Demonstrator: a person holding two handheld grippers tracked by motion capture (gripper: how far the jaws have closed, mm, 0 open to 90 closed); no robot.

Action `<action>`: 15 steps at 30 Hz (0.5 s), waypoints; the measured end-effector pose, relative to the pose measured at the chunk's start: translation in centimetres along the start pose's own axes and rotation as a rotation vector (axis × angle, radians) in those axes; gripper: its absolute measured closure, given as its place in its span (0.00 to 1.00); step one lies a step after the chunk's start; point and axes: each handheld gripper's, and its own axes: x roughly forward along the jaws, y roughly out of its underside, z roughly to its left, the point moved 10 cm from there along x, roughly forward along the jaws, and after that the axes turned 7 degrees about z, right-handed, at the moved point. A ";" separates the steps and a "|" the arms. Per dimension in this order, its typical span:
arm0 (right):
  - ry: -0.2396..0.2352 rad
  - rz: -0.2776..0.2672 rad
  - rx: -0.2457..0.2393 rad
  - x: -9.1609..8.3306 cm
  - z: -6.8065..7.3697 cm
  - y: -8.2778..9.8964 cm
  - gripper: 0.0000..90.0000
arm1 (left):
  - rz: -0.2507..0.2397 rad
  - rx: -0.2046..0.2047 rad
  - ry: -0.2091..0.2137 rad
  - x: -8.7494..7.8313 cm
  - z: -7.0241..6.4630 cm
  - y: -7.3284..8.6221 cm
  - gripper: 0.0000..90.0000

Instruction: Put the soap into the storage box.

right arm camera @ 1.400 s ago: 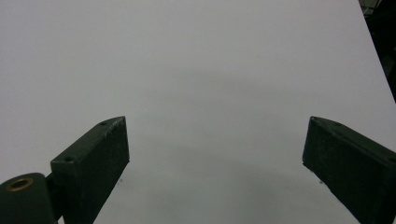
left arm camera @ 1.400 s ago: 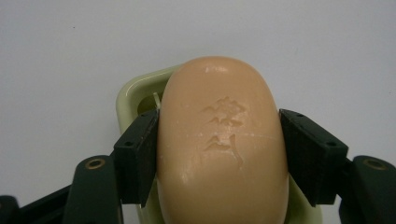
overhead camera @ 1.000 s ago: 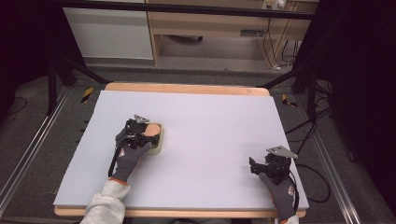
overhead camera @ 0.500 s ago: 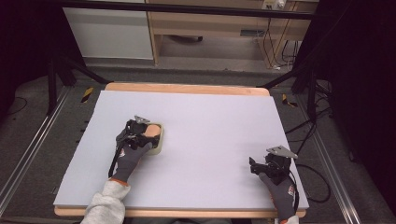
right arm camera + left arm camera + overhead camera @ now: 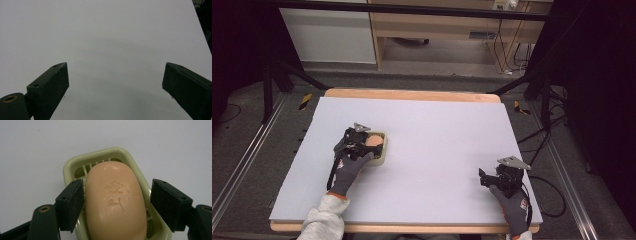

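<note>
High view: the table (image 5: 437,120) is the largest thing, a flat rectangular board with a smooth, matt, pale lilac-grey top and a light wooden edge showing along its far side. Both gloved hands rest on it, well apart, the left tongs (image 5: 362,141) toward the left middle of the top and the right tongs (image 5: 486,178) near the front right corner.

Directly under the tip of the left tongs stands the soap dish (image 5: 380,152), a small rounded-rectangular tray of glossy, pale yellow-green plastic. In the left gripper view its rim (image 5: 105,152) curves smoothly and thin raised ribs run across its floor. Lying in the dish, lengthwise between the two black jaws, is the bar of soap (image 5: 116,202): an oval, peach-coloured cake with a dull waxy skin, softly rounded ends and a shallow stamped mark in its upper face. The jaws of the left tongs have just been opening; they now stand apart on either side of the soap, the left pad (image 5: 72,202) just beside its flank, the right pad (image 5: 170,203) clear of it with a gap of dish between.

In the right gripper view the right tongs (image 5: 115,87) stand wide apart, blocky matt black pads with nothing but the bare table top (image 5: 112,37) between them.
</note>
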 end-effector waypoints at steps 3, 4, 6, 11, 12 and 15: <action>0.001 -0.002 0.004 0.0 0.0 0.0 0.08 | -0.020 0.002 0.011 -0.8 -0.2 -0.3 0.30; 0.002 -0.003 0.003 0.0 -0.1 0.0 0.08 | -0.025 0.003 0.013 -1.0 -0.2 -0.3 0.30; 0.002 -0.006 0.003 -0.1 -0.1 0.0 0.08 | -0.043 0.005 0.023 -1.7 -0.4 -0.4 0.30; 0.005 -0.005 0.017 -0.1 -0.4 0.0 0.08 | -0.081 0.047 0.053 -3.0 -0.7 -0.2 0.29; 0.005 -0.004 0.018 -0.2 -0.5 0.0 0.08 | -0.088 0.051 0.051 -3.2 -0.7 -0.1 0.29; 0.009 -0.005 0.026 -0.2 -0.8 0.1 0.08 | -0.102 0.061 0.052 -3.8 -0.5 0.4 0.29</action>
